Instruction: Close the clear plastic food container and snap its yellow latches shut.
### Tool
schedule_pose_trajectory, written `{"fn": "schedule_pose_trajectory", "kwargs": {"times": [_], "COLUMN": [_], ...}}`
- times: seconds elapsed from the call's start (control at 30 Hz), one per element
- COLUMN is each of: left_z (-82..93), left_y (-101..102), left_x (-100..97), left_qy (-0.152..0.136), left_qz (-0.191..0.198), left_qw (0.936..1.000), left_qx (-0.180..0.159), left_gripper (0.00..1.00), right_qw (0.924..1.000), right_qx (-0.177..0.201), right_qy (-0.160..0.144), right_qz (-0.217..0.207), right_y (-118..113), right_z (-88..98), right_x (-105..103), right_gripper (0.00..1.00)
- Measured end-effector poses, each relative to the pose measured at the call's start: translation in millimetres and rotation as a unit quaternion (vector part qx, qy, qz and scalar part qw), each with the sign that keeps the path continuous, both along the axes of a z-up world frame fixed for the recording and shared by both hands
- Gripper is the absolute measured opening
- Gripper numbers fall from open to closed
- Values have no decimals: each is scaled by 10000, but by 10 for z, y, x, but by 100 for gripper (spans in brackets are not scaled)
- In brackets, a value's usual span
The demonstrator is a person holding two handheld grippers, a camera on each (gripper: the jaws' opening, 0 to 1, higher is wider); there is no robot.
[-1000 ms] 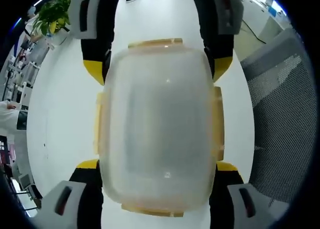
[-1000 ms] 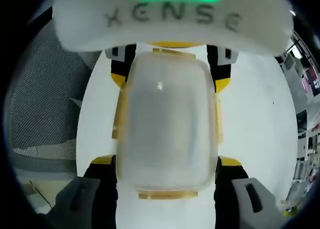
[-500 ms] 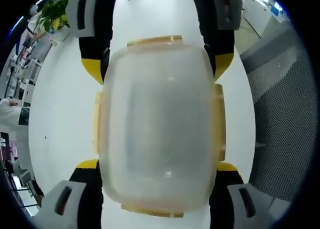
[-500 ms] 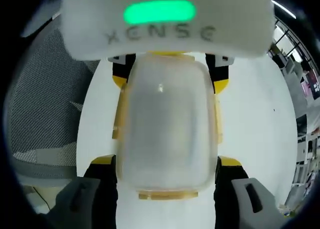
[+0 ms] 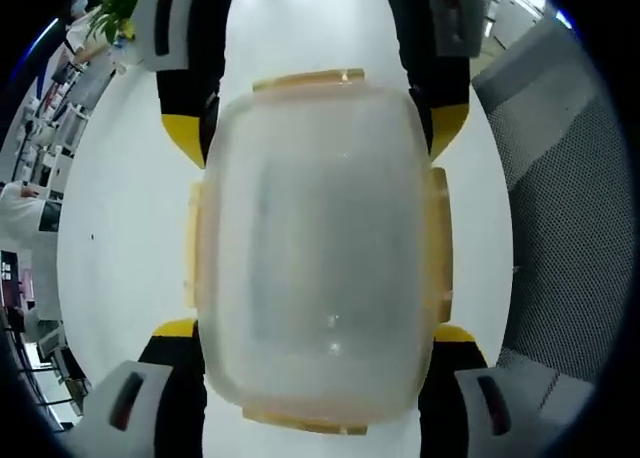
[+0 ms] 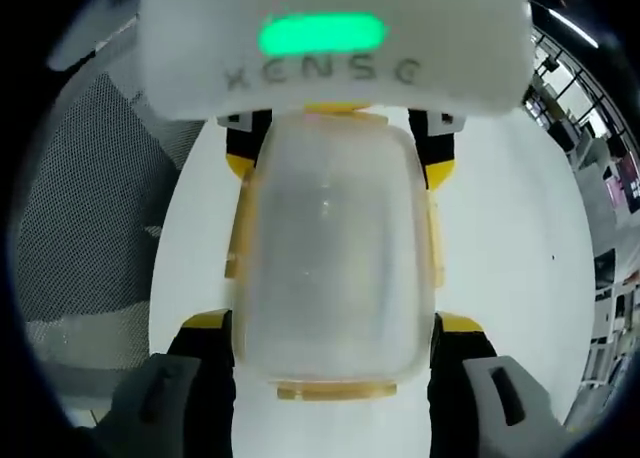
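Note:
The clear plastic food container [image 5: 315,243] has its lid on, with pale yellow latches [image 5: 437,238] lying along its four sides. My left gripper [image 5: 315,330] holds its near end, a yellow-tipped jaw pressed on each long side. From the far end my right gripper [image 5: 315,128] clamps the same box. In the right gripper view the container [image 6: 335,263] sits between my right gripper [image 6: 335,323] below and my left gripper [image 6: 338,158] above. I cannot tell whether the latches are snapped down.
A white table [image 5: 120,228] lies under the container. A grey mesh chair [image 5: 565,208] stands beside it, also seen as the mesh chair [image 6: 90,238]. A potted plant [image 5: 110,18] and a person in white [image 5: 20,213] are at the room's edge.
The background has slid a little in both views, so the hands have moved. The container keeps the same place between both pairs of jaws.

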State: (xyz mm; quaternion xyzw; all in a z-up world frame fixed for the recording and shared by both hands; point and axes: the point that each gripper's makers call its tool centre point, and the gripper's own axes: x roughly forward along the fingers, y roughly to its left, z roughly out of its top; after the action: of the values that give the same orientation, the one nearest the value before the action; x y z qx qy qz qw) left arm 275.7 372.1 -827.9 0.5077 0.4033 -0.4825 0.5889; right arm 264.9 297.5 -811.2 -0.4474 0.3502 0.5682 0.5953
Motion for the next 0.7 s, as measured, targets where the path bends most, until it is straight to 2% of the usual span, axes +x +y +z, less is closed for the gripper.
{"fn": "schedule_pose_trajectory", "kwargs": {"times": [0.1,0.27,0.7], "left_z": [4,17,10], "left_y": [148,265,356], "left_x": [65,155,517], "left_qy": [2,19,15], "left_qz": [-13,2,-166], "left_qw": [10000,10000,9998], "left_qx": [28,-56,-65], "left_gripper": [87,87,87], "right_qw": [10000,10000,9998], "right_qx": [-18,-28,-89], "right_qy": [-10,-7,-13], "right_qz": [-7,0,-184], "right_y": [131,256,360], "right_z": [-9,-6,-3], "right_x": [55,160,479], "right_gripper": [77,77,77]}}
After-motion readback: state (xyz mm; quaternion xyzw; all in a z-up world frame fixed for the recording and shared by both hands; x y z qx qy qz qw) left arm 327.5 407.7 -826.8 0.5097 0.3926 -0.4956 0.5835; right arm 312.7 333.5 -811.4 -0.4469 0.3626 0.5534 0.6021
